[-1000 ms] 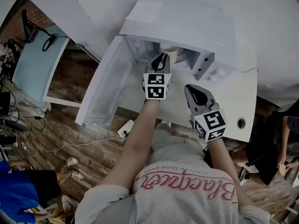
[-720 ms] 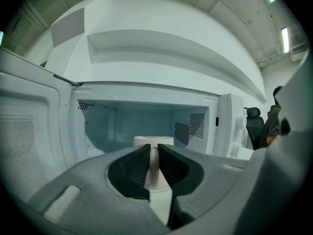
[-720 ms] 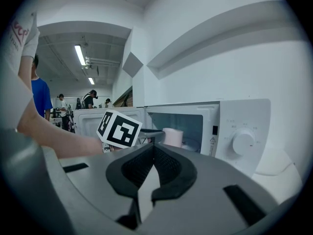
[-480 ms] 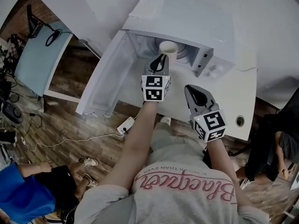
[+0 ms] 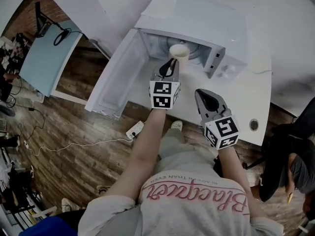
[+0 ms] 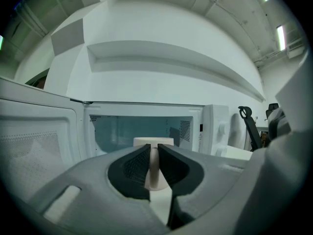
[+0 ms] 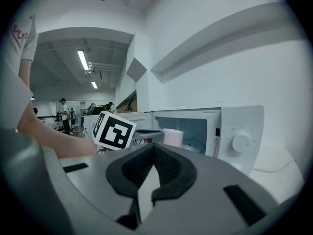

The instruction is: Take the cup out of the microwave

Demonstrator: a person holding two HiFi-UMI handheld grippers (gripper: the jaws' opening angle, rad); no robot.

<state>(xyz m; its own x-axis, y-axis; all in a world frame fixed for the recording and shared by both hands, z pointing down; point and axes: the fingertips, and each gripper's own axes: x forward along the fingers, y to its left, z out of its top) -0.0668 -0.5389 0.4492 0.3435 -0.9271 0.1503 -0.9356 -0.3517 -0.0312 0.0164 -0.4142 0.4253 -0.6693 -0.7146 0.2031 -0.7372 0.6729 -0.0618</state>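
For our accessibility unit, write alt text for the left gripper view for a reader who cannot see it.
The left gripper has its dark jaws clamped on a pale cup, held before an open white microwave. Its door stands open at left, and the control panel is at right.

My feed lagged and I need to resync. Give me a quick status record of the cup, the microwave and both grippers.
microwave: on the white table, door swung open
cup: pale, upright, at the mouth of the cavity
left gripper: jaws closed on the cup
right gripper: jaws together, nothing in them, over the table short of the microwave
task: cup gripped, not yet set down outside
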